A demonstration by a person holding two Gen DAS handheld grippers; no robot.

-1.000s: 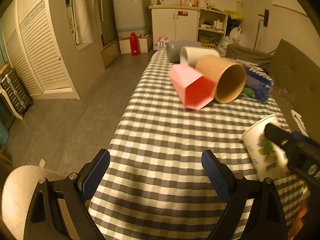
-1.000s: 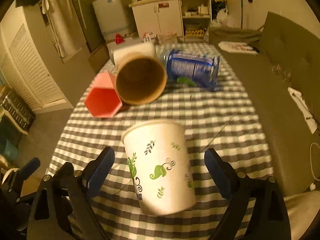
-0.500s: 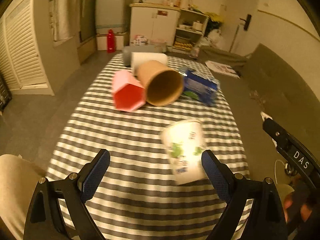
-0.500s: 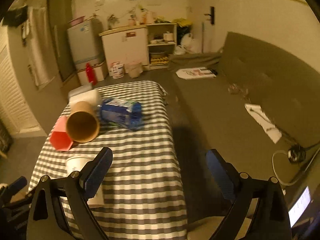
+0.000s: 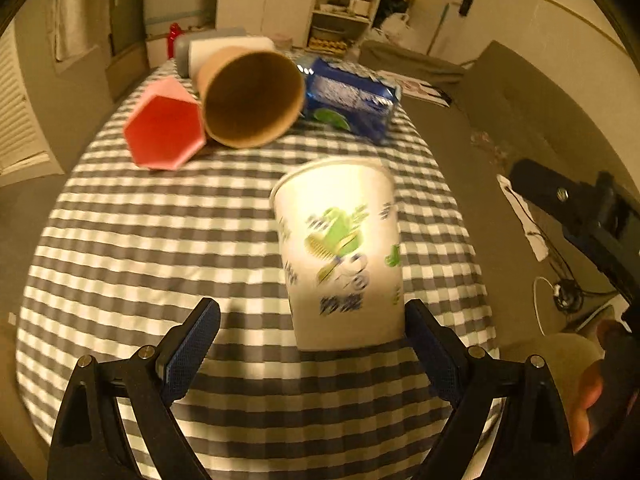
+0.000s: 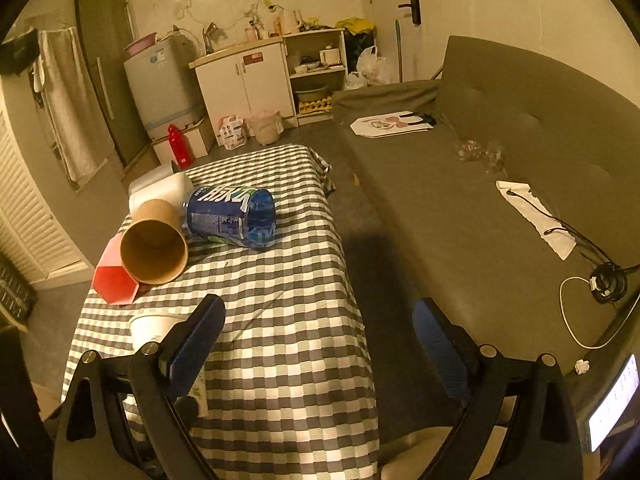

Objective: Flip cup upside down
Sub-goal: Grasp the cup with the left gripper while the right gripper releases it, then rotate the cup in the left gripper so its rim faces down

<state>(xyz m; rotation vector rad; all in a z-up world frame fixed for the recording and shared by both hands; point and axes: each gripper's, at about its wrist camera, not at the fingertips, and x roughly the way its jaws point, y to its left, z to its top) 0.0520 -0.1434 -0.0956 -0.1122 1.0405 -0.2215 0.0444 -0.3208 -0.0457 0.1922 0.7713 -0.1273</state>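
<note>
Checked cloth is covering the worktop [image 5: 132, 240], where the white paper cup [image 5: 340, 252] is standing between the wide-open left gripper [image 5: 312, 344], nearer its right finger. The right gripper [image 6: 320, 340] is hanging open and empty. Closing off-centre risks tipping or crushing the cup.

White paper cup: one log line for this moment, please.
cup: white paper cup on checked table, rim up | left gripper: open around cup | right gripper: open, clear
</note>
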